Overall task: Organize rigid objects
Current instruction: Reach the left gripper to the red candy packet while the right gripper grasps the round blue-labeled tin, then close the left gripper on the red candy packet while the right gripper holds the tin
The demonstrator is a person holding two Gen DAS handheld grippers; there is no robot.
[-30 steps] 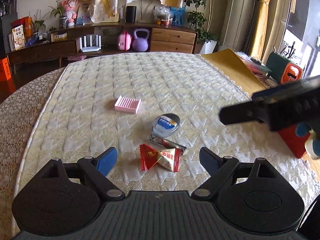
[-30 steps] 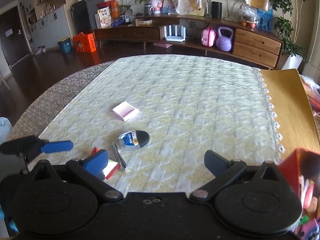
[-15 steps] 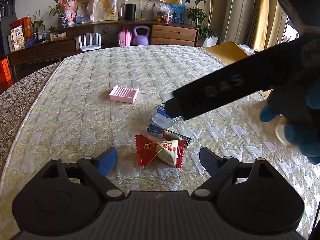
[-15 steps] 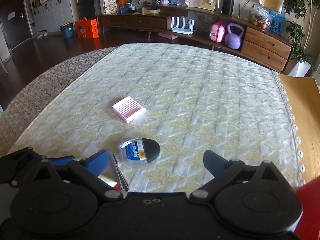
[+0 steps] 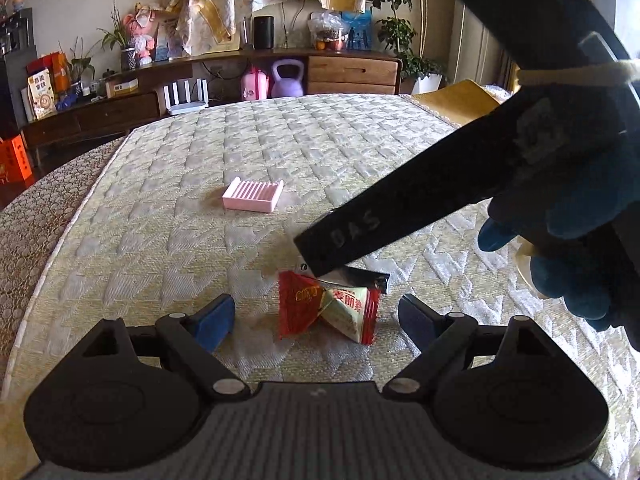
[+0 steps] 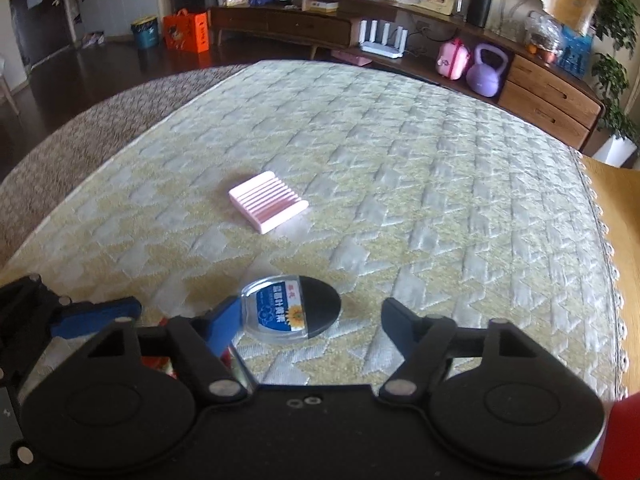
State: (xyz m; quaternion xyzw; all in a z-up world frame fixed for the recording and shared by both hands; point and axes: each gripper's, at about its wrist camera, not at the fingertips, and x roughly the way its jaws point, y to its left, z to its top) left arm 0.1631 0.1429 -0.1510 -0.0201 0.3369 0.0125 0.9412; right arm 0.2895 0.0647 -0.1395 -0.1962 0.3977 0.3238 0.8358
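Quilted cream-and-yellow mattress pad (image 6: 400, 168): I work over this padded cover; it looks soft, so anything I press on may sink a little.

Right gripper (image 6: 310, 314): my jaws stand wide apart, holding nothing, low over the pad, with the round case between the fingertips and nearer the left one.

Left gripper (image 5: 316, 316): jaws also spread, nothing held, with the sachet lying on the pad between the tips.

Pink ribbed plastic tray (image 6: 268, 202): well apart from the rest, farther up the pad. I judge it stiff and light; the two straight side edges are where I would pinch it.

Round clear plastic case with a black end and blue label (image 6: 290, 312): flat on the pad. I judge it rigid, light and slick, so I would close across its widest part, squarely, or it may squirt out.

Red-and-white foil snack sachet (image 5: 328, 306): crinkly, soft, almost weightless; a flat silvery packet (image 5: 364, 276) lies touching it behind, partly hidden.
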